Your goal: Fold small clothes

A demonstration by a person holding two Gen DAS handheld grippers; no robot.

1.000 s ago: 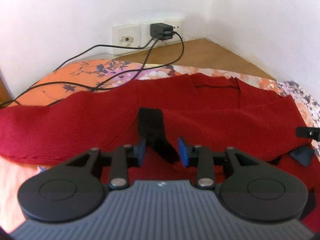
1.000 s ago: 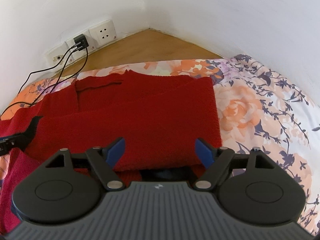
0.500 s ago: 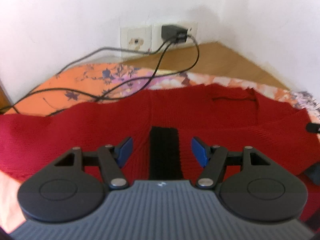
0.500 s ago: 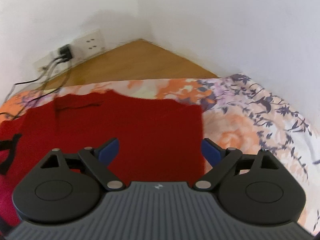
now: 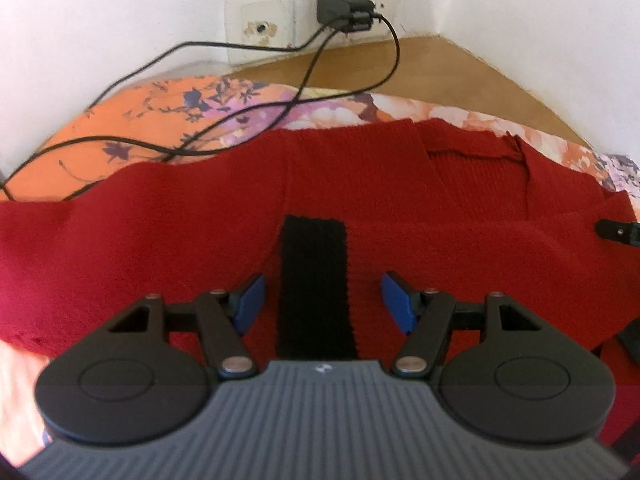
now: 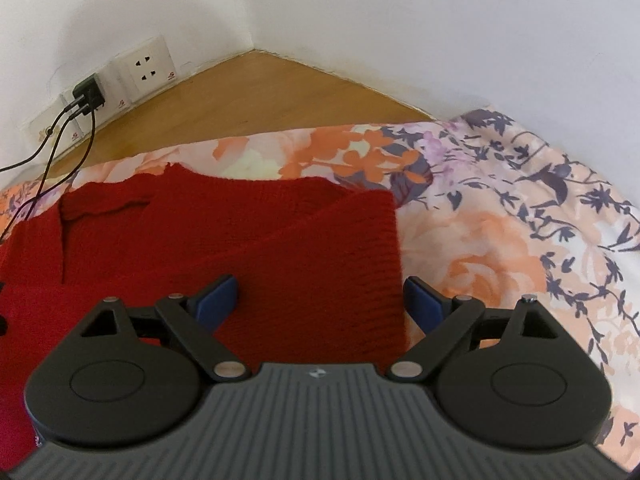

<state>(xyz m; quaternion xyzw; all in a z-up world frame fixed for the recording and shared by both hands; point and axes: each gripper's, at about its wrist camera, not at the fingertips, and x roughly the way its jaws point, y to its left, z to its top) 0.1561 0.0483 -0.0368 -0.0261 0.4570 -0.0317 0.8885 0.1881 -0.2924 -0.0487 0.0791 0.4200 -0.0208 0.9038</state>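
Red knit sweater (image 5: 168,240) lies flat on floral bedsheet, right side folded inward; black cuff (image 5: 314,280), possibly a sleeve end, rests on top.

A bed with a floral sheet (image 6: 500,240) carries everything. A red knitted garment (image 5: 200,220) lies spread on it. Two black cables (image 5: 224,128) trail across the sheet's far edge.

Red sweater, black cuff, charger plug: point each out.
red sweater (image 6: 312,240): right wrist view, folded-over front panel.
black cuff (image 5: 314,280): left wrist view, middle of band.
charger plug (image 5: 340,10): left wrist view, plug body.
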